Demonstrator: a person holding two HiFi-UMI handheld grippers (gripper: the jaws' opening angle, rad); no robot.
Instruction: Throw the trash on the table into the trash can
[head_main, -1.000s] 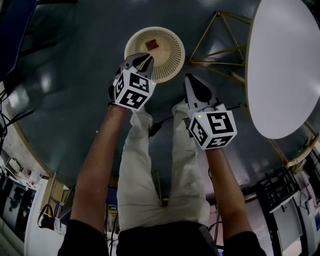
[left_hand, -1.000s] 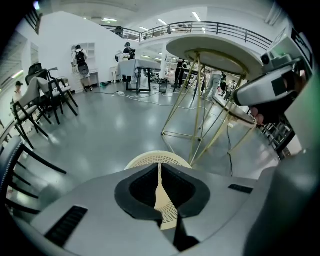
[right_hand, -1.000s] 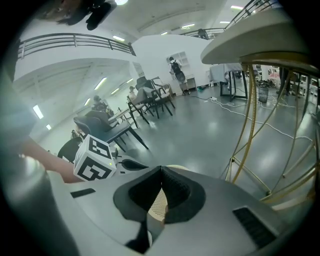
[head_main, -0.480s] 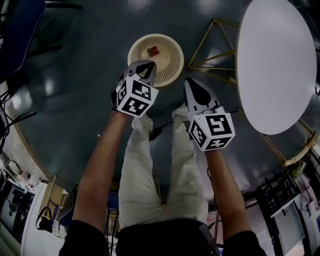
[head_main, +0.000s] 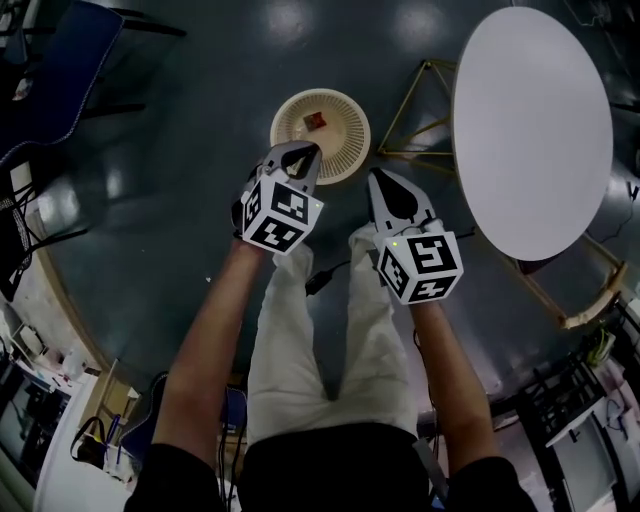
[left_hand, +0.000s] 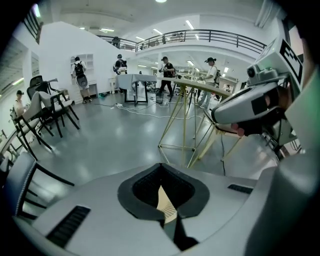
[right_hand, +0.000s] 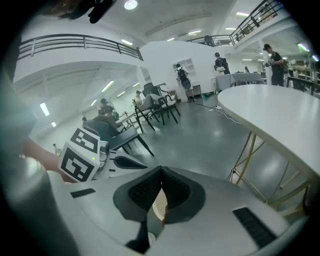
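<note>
- The left gripper had its jaws pressed together on nothing, its tip in line with the cream trash can's near rim.
- The right gripper was likewise closed and empty.
- 1 red scrap lay inside the can, left of the white round table.

- Two grippers: the left gripper and the right gripper.
- One round, cream, slatted trash can.
- One small red piece of trash inside it.
- One white oval table on thin gold legs.
</note>
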